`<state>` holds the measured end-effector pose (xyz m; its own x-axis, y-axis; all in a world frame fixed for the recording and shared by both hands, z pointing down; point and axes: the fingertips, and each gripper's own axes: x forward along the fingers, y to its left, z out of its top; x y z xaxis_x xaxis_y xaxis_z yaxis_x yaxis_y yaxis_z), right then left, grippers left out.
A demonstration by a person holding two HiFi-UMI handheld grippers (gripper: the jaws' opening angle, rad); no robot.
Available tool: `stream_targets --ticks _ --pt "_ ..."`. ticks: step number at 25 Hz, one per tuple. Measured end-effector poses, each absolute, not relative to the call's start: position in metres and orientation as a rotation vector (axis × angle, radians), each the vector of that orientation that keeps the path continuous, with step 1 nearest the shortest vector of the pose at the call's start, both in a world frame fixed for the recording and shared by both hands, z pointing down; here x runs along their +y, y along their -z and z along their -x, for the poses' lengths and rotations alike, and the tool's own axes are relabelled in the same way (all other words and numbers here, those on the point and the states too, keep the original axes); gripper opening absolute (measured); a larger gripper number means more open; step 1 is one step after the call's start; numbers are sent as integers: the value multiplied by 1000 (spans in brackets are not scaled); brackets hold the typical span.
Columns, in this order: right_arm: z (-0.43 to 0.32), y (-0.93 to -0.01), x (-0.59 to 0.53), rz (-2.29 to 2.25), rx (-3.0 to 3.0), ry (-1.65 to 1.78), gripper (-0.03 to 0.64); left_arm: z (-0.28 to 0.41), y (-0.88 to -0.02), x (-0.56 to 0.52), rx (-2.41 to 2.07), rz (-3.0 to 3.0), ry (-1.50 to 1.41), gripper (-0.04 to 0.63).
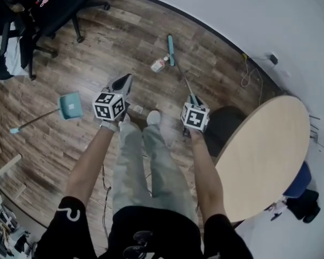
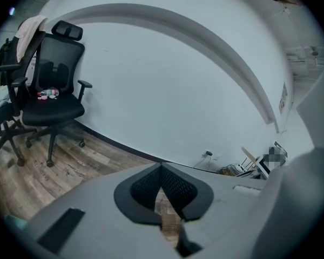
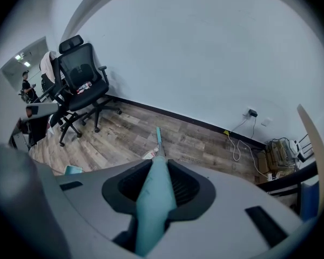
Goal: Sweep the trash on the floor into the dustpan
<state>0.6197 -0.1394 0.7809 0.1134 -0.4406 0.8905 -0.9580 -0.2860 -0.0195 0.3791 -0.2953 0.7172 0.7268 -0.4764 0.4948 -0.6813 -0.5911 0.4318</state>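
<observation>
A teal broom lies slanted with its head point(image 1: 170, 50) on the wooden floor ahead of me. My right gripper point(image 1: 194, 99) is shut on its teal handle point(image 3: 154, 198), which runs out between the jaws toward the broom head point(image 3: 158, 136). A crumpled white piece of trash point(image 1: 159, 65) lies just left of the broom head, and it shows again as the trash point(image 3: 150, 154) in the right gripper view. The teal dustpan point(image 1: 71, 105) rests on the floor to my left, its long handle pointing left. My left gripper point(image 1: 123, 83) hangs between dustpan and trash, jaws shut with nothing between them point(image 2: 162, 169).
A black office chair point(image 1: 40, 7) stands at the far left; the same chair point(image 2: 54, 99) has small items on its seat. A round wooden table point(image 1: 264, 150) is close on my right. A white cable point(image 1: 250, 75) runs along the wall. My feet point(image 1: 153, 117) are below the grippers.
</observation>
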Motion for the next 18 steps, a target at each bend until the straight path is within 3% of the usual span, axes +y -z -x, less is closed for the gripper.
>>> stream_targets --ticks 18 --pt "-584 -784 -130 -1732 -1383 -1072 83 -331 -708 -285 -970 -2285 -400 -6"
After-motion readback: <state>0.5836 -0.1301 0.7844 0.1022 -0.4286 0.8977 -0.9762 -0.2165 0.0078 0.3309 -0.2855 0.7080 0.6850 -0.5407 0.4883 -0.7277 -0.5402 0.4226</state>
